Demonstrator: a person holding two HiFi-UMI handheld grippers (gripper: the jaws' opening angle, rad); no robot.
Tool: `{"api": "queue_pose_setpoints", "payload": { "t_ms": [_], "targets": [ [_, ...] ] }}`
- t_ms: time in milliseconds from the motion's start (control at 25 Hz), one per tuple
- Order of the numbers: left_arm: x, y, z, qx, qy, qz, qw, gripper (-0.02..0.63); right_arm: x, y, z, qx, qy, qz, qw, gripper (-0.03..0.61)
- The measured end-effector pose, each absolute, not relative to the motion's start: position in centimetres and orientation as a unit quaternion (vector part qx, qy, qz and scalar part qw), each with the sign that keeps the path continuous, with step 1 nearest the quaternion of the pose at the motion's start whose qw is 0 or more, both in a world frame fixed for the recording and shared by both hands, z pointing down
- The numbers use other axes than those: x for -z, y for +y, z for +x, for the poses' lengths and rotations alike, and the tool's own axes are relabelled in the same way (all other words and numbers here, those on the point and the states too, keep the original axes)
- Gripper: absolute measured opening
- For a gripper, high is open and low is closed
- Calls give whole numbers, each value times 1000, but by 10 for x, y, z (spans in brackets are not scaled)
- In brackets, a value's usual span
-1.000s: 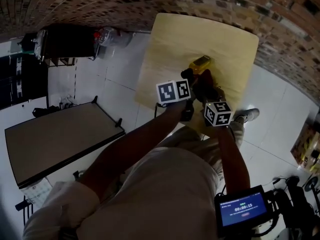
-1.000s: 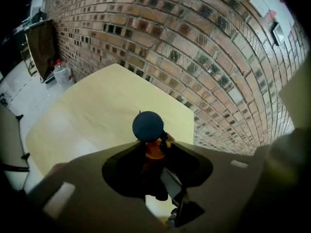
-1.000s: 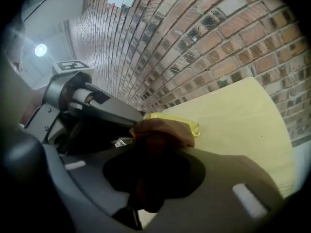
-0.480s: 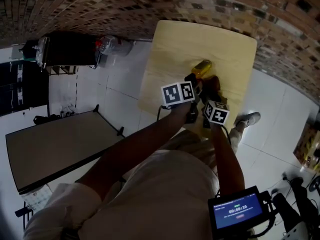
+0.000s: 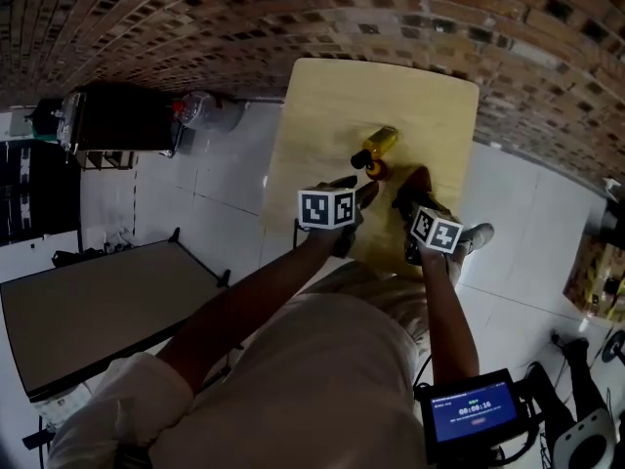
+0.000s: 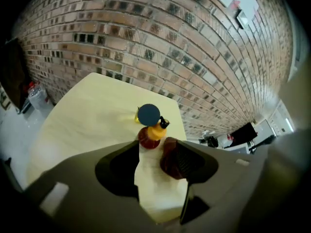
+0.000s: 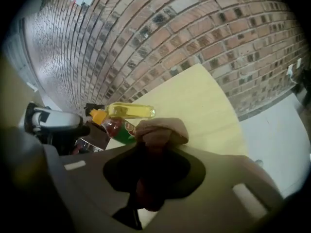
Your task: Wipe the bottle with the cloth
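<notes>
On table (image 5: pixel 322 115): two bottles (image 7: pixel 130 111) (image 7: pixel 119 129), one cloth (image 7: pixel 161 129).

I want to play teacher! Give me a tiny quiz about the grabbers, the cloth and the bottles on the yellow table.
1. True or false: the right gripper is shut on the brown cloth.
2. How is the bottle of yellow liquid placed? A) standing upright B) lying on its side on the table C) hanging from a hook
3. Fill in: the jaws of the left gripper are ____.
Key: 1 true. 2 B. 3 open; they have just been opening, and no bottle is between them.
</notes>
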State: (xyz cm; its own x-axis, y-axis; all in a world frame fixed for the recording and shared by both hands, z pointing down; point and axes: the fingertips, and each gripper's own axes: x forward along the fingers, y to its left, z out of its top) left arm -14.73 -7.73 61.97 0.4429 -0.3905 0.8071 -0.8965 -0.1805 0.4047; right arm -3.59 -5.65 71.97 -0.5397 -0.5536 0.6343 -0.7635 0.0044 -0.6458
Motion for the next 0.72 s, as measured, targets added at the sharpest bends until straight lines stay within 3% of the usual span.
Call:
{"api": "queue_pose_setpoints", "payload": {
  "t_ms": [120,320,400,720],
  "targets": [
    [-604,-51,-160,-343,-407,757,379,261,-705,-36,-11,-509,-699,493,94,86],
    [-536,-56,-149,-479,-281,831,-25,262,-666,-21,0,-472,-725,496,80,86],
    [-529,-65,-136,-508,-200,826,-141,261,-655,-21,-3,-449,-744,488,84,86],
    [-585,-85,-111,-606,102,730,-297,279,-649,-26,-7,-432,-764,471,88,86]
  ]
}}
